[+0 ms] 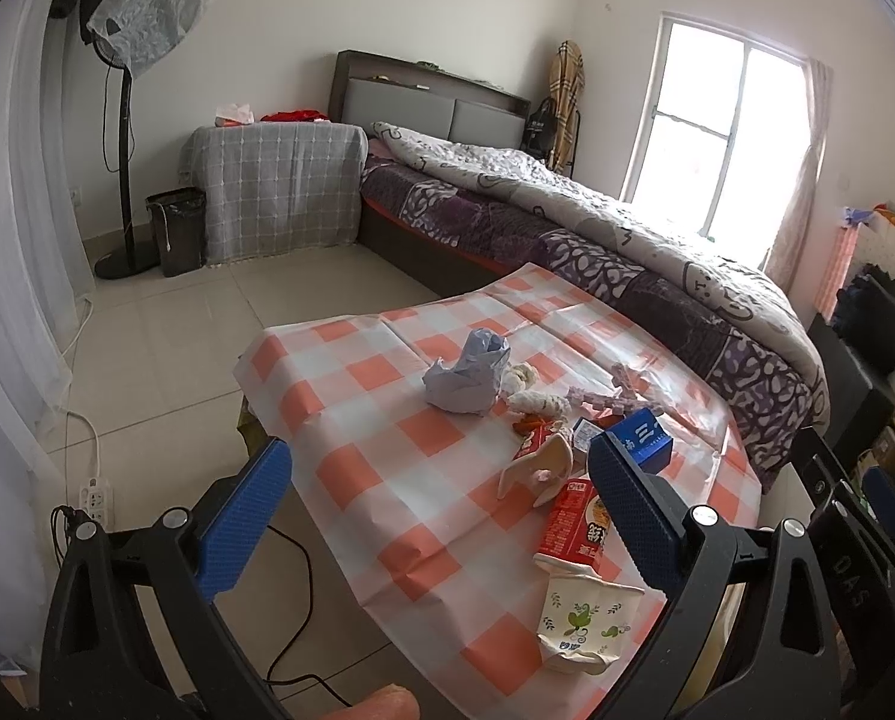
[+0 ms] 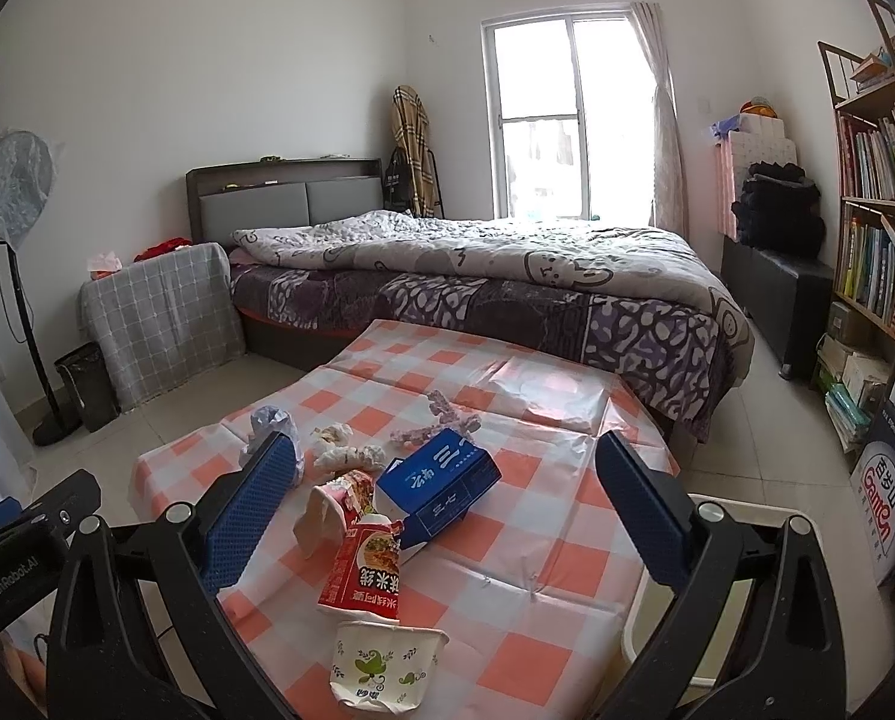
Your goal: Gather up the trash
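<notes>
Trash lies on a table with an orange-and-white checked cloth. Nearest me is a crushed white paper cup with green leaves, then a red snack packet, a blue carton, a torn paper cup, crumpled tissues and a crumpled grey-blue bag. My left gripper hangs open over the table's left edge. My right gripper is open above the trash pile. Neither holds anything.
A bed with a patterned quilt stands behind the table. A dark waste bin sits by a covered side table and a standing fan. A bookshelf fills the right wall. Cables and a power strip lie on the floor at left.
</notes>
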